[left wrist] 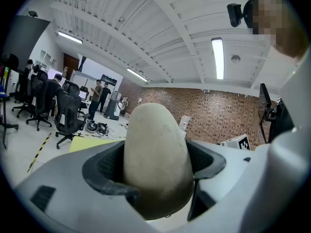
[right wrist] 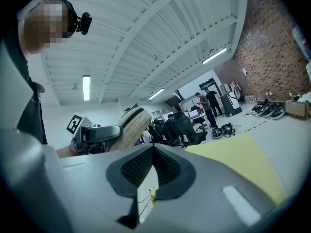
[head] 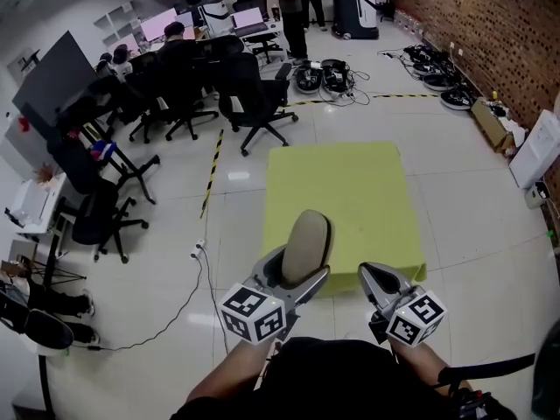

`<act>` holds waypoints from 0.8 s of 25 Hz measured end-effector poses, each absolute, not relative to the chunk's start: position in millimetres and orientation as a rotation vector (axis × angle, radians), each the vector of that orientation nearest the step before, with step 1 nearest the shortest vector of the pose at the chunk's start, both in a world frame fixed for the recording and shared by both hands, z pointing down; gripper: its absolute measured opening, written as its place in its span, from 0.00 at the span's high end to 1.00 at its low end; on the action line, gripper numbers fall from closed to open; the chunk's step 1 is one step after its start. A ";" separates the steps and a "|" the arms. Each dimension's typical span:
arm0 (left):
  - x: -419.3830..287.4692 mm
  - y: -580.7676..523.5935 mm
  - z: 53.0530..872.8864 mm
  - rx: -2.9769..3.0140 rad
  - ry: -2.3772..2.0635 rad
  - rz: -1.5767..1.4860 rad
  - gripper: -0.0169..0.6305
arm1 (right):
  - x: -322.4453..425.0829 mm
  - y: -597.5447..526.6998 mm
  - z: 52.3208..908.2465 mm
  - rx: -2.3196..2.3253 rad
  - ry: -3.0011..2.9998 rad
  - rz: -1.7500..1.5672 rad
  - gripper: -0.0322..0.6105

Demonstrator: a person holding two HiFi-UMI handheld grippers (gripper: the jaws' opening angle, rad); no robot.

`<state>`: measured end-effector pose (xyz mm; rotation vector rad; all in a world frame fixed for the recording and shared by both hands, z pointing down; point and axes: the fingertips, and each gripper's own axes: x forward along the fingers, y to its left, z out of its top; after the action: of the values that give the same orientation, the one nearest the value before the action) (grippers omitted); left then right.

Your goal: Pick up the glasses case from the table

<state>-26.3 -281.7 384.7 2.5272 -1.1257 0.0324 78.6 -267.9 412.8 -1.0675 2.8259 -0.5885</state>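
A beige oval glasses case stands upright in my left gripper, which is shut on its lower half, lifted off the yellow-green table near its front edge. In the left gripper view the glasses case fills the gap between both dark pads and points up toward the ceiling. My right gripper hovers beside it at the table's front right, shut with nothing between its pads. From the right gripper view the glasses case shows at the left, held in the left gripper.
Black office chairs and desks with monitors stand beyond the table at the back left. A brick wall runs along the right with gear on the floor. A cable lies on the tiles left of the table. People stand at the far end.
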 end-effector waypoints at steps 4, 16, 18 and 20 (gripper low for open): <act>-41.3 -272.0 379.4 2.554 -1.096 0.020 0.37 | 62.4 -258.4 408.5 -1.102 2.833 -0.556 0.95; -77.6 -249.3 377.7 2.604 -1.036 0.016 0.37 | 33.5 -240.3 410.1 -1.182 2.830 -0.521 0.95; -80.2 -247.7 378.8 2.603 -1.031 0.016 0.37 | 29.5 -237.5 411.5 -1.186 2.832 -0.527 0.95; -80.6 -247.5 380.5 2.599 -1.025 0.020 0.37 | 27.3 -235.7 413.1 -1.187 2.838 -0.536 0.95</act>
<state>-80.6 -247.5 380.5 2.5986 -1.0245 0.0203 27.3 -235.7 413.1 -1.1866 2.8383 -0.5358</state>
